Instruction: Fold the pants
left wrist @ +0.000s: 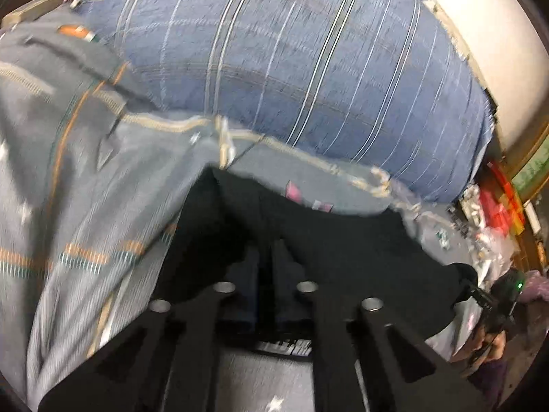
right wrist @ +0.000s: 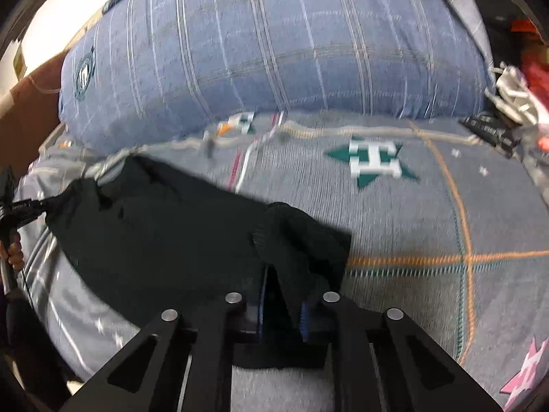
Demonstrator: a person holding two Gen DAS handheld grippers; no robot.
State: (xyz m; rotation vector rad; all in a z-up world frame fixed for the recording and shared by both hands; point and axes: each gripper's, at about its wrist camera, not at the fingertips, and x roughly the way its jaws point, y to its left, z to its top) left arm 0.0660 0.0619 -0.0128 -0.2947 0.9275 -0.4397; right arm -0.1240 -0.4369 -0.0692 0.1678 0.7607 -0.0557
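Black pants point(left wrist: 326, 233) lie spread on a grey patterned blanket point(left wrist: 85, 189). My left gripper point(left wrist: 267, 264) is shut, its jaws close together with black cloth pinched between and draped over the tips. At the right edge of the left wrist view, the right gripper point(left wrist: 477, 292) pinches the pants' other end, with a hand point(left wrist: 494, 346) behind it. In the right wrist view, my right gripper point(right wrist: 281, 292) is shut on a bunched ribbed edge of the pants point(right wrist: 154, 233). The left gripper point(right wrist: 37, 206) grips the far corner there.
A big blue plaid pillow point(left wrist: 291, 61) fills the back of the bed, just beyond the pants. Red and white clutter point(left wrist: 494, 213) sits to the right of the bed. A pale wall point(left wrist: 497, 34) stands behind. The blanket point(right wrist: 429, 223) stretches flat to the right.
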